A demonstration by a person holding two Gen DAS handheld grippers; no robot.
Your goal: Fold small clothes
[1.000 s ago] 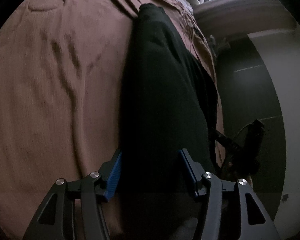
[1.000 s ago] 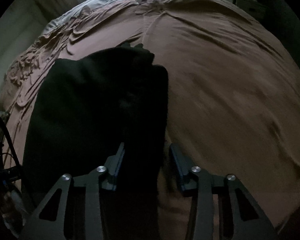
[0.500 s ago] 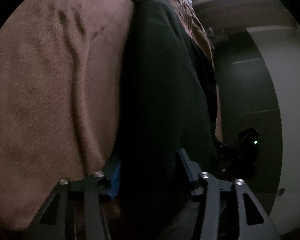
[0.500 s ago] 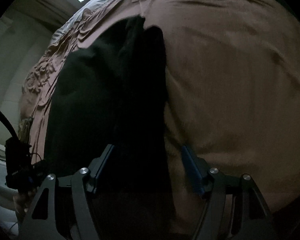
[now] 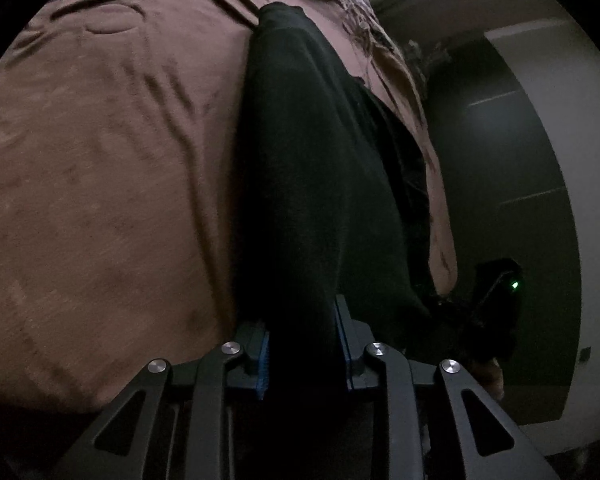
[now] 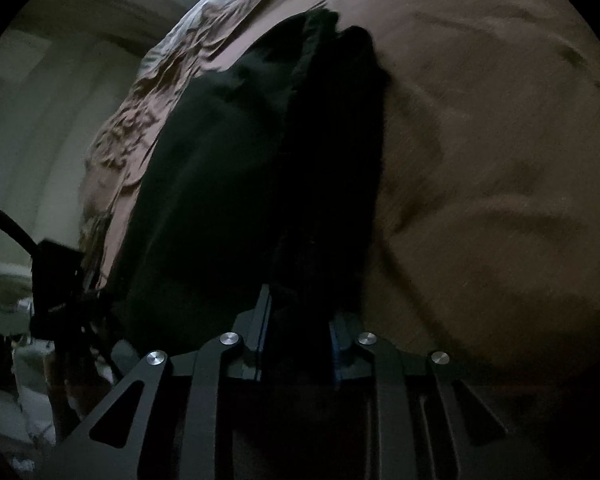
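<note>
The left gripper [image 5: 302, 344] is clenched on the near edge of the black fabric garment [image 5: 312, 168], and the right gripper [image 6: 298, 330] clamps it too. The garment stretches far across the rumpled brown bedspread [image 5: 100, 184].

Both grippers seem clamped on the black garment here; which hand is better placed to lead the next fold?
Probably neither alone. The left gripper and right gripper each pinch the black garment at its near edge above the brown bedspread, so both carry it together.
</note>
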